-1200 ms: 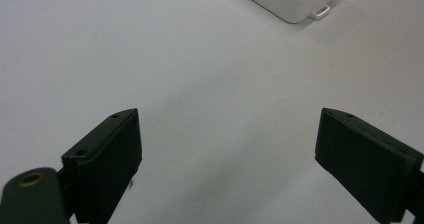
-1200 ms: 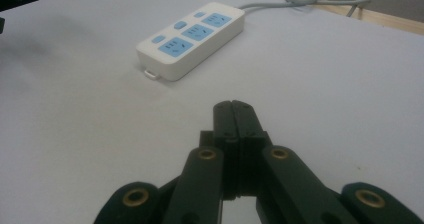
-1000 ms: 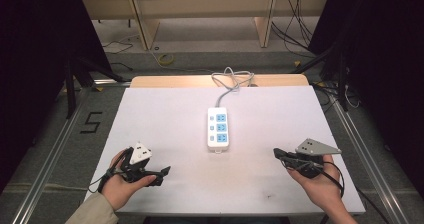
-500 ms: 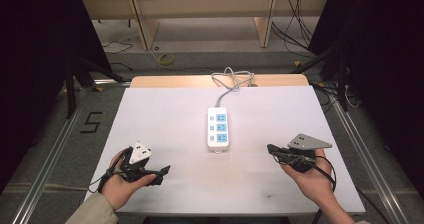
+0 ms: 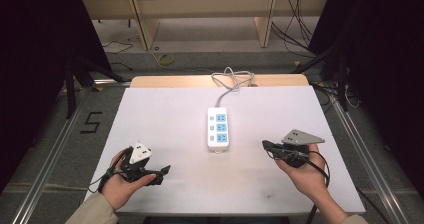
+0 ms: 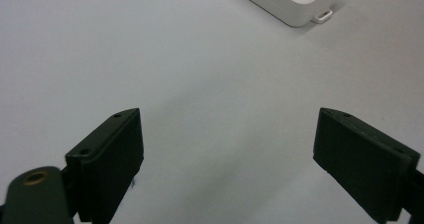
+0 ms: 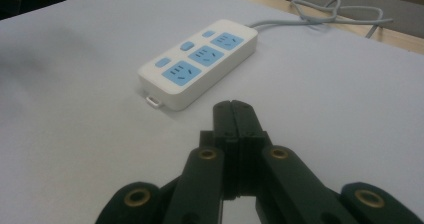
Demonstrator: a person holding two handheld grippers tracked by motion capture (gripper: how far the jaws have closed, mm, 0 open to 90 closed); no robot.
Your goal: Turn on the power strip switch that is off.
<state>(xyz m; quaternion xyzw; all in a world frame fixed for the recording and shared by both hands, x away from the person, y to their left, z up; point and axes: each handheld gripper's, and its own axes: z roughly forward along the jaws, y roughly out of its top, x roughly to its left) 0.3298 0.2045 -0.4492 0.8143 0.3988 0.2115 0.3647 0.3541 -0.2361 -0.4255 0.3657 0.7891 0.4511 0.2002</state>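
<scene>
Over on the left, the left hand (image 5: 122, 181) sits low at the near edge of the white table (image 5: 165, 119), palm up, cradling the left gripper (image 5: 159, 173), which points right across the table toward the middle. A pale sleeve (image 5: 92, 211) comes in from the bottom corner behind it. In the left gripper view its two black jaws stand wide apart, released, nothing between them but bare white tabletop, and the near corner of the power strip (image 6: 295, 1) peeks in at the top, well apart from the jaws.

Centre of the table now: the white power strip (image 5: 218, 129) lies flat, lengthwise away from the person, blue sockets facing up. Its grey cable (image 5: 230, 81) runs off the far end and loops near the table's wooden far edge (image 5: 200, 80). Neither gripper touches the strip.

On to the right: the right hand (image 5: 305, 171) comes up from the bottom, forearm angled inward, holding the right gripper (image 5: 265, 145) with its grey three-cornered plate (image 5: 301, 137) on top. The jaws point left toward the strip's near end, near it but clearly apart. In the right gripper view, the right gripper (image 7: 235, 109) is clenched, jaws pressed flat together with nothing between them, aimed at the strip (image 7: 200, 66) lying just ahead on the tabletop.
</scene>
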